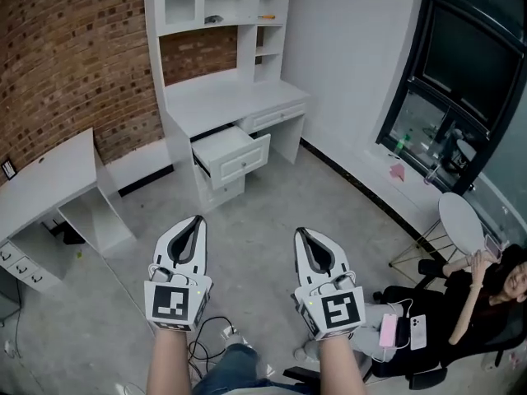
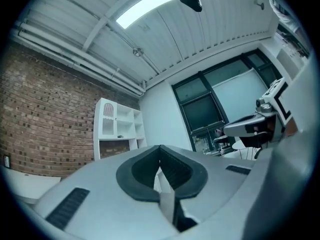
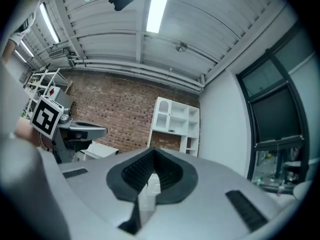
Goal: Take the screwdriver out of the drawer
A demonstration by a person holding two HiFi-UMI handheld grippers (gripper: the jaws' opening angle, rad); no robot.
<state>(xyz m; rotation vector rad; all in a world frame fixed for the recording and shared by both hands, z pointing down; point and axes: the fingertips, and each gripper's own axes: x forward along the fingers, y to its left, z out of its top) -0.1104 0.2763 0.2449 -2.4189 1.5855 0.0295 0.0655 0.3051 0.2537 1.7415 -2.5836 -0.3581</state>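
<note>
One open drawer (image 1: pixel 244 162), contents indistinct

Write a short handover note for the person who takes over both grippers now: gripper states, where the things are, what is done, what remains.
Left gripper: shut, empty, in the air, well short of the desk.
Right gripper: shut, empty, beside the left one.
Drawer of the white desk: open, ahead of both grippers.
Screwdriver: not visible from here.
Done: drawer stands open.
Left: approach, find the screwdriver in the drawer, grip it, lift it out.
</note>
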